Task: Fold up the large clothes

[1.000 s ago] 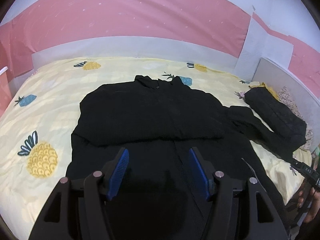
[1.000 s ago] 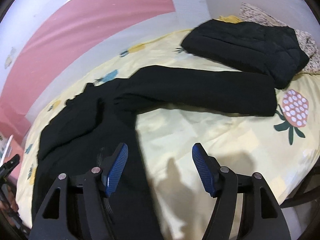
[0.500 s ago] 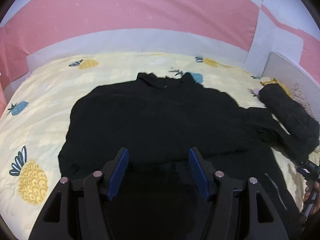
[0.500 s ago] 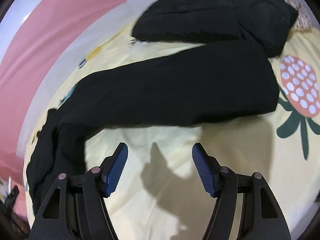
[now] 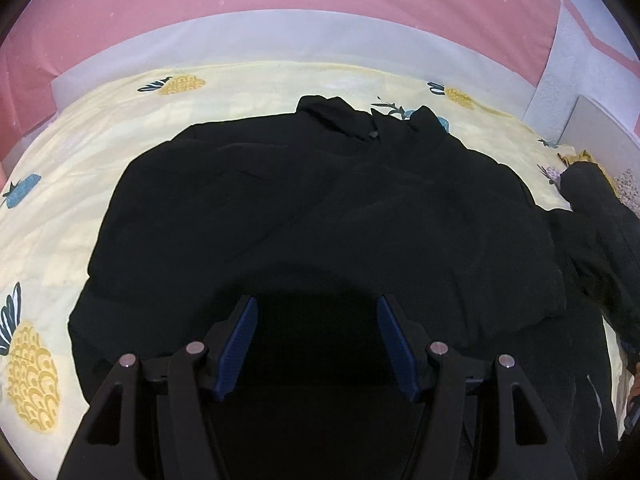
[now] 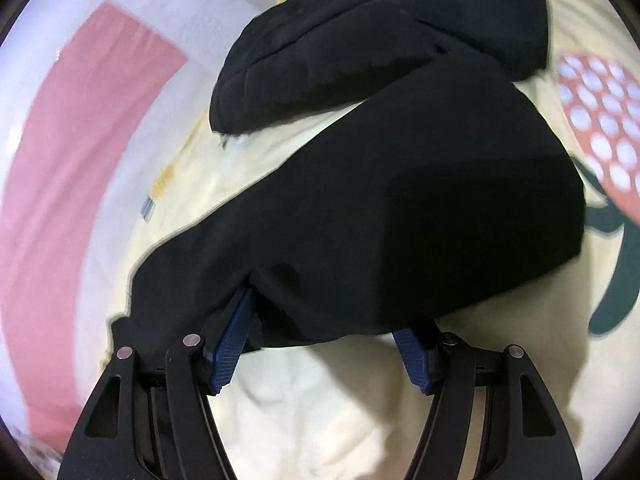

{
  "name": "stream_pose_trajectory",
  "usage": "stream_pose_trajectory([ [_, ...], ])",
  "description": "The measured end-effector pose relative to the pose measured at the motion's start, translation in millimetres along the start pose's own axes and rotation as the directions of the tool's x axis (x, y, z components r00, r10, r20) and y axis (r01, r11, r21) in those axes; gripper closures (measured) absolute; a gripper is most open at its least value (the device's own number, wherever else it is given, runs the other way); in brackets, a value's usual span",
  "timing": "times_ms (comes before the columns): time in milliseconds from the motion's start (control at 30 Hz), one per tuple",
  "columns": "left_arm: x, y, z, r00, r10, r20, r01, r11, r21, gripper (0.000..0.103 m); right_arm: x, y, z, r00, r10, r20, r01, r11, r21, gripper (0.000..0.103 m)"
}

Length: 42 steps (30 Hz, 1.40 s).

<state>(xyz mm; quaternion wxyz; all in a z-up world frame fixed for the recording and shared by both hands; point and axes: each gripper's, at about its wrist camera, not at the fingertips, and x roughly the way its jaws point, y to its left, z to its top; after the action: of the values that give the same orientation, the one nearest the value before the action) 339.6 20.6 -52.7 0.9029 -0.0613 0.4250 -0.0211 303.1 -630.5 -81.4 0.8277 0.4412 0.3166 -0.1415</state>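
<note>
A large black coat (image 5: 328,216) lies spread on the yellow pineapple-print bed sheet (image 5: 80,168), collar at the far side, one sleeve folded across its chest. My left gripper (image 5: 318,320) hovers open over the coat's lower middle, with nothing between its blue pads (image 5: 240,340). In the right wrist view the coat's other sleeve (image 6: 400,208) stretches out over the sheet (image 6: 320,408). My right gripper (image 6: 324,316) stands open at the sleeve's near edge. The cloth covers both fingertips and spans the gap between the blue pads (image 6: 230,340), which stay wide apart.
A second black quilted garment (image 6: 380,28) lies folded beyond the sleeve, seen also as a dark bundle (image 5: 600,208) at the bed's right side. A pink and white wall (image 5: 280,8) runs behind the bed. A white board (image 5: 596,124) stands at the right.
My left gripper has come forward and lower over the coat. My right gripper has rolled and dropped toward the outstretched sleeve, whose near edge now hides its fingertips.
</note>
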Motion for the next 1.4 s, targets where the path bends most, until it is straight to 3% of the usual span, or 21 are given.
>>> stream_pose_trajectory([
  [100, 0.9, 0.9, -0.3, 1.0, -0.008, 0.001, 0.008, 1.0, -0.001, 0.039, -8.0, -10.9, -2.0, 0.999, 0.048, 0.024, -0.05, 0.995, 0.09, 0.036],
  [267, 1.0, 1.8, -0.1, 1.0, -0.011, 0.0, 0.011, 1.0, -0.001, 0.039, 3.2, -27.4, 13.8, 0.998, 0.019, 0.06, -0.029, 0.985, 0.171, 0.036],
  [300, 1.2, 1.9, 0.1, 1.0, -0.011, -0.001, 0.011, 1.0, -0.001, 0.039, 3.8, -27.0, 15.7, 0.998, 0.01, 0.065, -0.021, 0.985, 0.173, 0.043],
  [333, 1.6, 2.0, 0.5, 1.0, -0.01, -0.001, 0.01, 1.0, -0.001, 0.039, 4.6, -23.5, 18.1, 0.998, -0.025, 0.064, 0.014, 0.987, 0.16, 0.053],
  [400, 1.8, 2.1, 1.5, 1.0, -0.007, -0.002, 0.007, 1.0, -0.002, 0.039, 5.5, -21.8, 22.7, 0.997, -0.057, 0.058, 0.049, 0.99, 0.129, 0.085],
  [467, -0.1, 3.3, 2.9, 1.0, -0.009, -0.002, 0.009, 1.0, -0.005, 0.039, 3.3, -13.9, 25.9, 0.998, -0.05, 0.049, 0.045, 0.994, 0.098, 0.09],
  [567, -3.6, 4.2, 5.7, 1.0, -0.011, 0.005, 0.011, 1.0, -0.007, 0.039, -22.9, 19.3, 29.7, 0.994, -0.037, 0.101, 0.039, 0.999, -0.016, 0.092],
  [700, -13.5, 7.4, 8.4, 1.0, -0.026, 0.018, 0.026, 0.999, -0.021, 0.039, -69.5, 82.1, 27.1, 0.984, 0.058, 0.167, -0.026, 0.982, -0.188, 0.092],
  [867, -33.2, 11.1, 12.5, 0.998, -0.047, 0.049, 0.049, 0.998, -0.036, 0.039, -118.3, 176.4, 6.1, 0.96, 0.214, 0.182, -0.126, 0.907, -0.402, 0.092],
  [1067, -63.4, 25.3, 17.4, 0.992, -0.069, 0.105, 0.075, 0.995, -0.06, 0.039, -142.4, 280.6, -45.1, 0.936, 0.343, 0.085, -0.229, 0.772, -0.593, 0.092],
  [1200, -79.8, 40.5, 18.5, 0.988, -0.075, 0.134, 0.087, 0.993, -0.081, 0.039, -134.1, 336.6, -92.9, 0.93, 0.367, 0.006, -0.265, 0.681, -0.682, 0.092],
  [1400, -97.4, 69.6, 16.0, 0.984, -0.071, 0.166, 0.091, 0.989, -0.118, 0.039, -81.2, 390.4, -155.3, 0.934, 0.329, -0.137, -0.32, 0.605, -0.729, 0.092],
])
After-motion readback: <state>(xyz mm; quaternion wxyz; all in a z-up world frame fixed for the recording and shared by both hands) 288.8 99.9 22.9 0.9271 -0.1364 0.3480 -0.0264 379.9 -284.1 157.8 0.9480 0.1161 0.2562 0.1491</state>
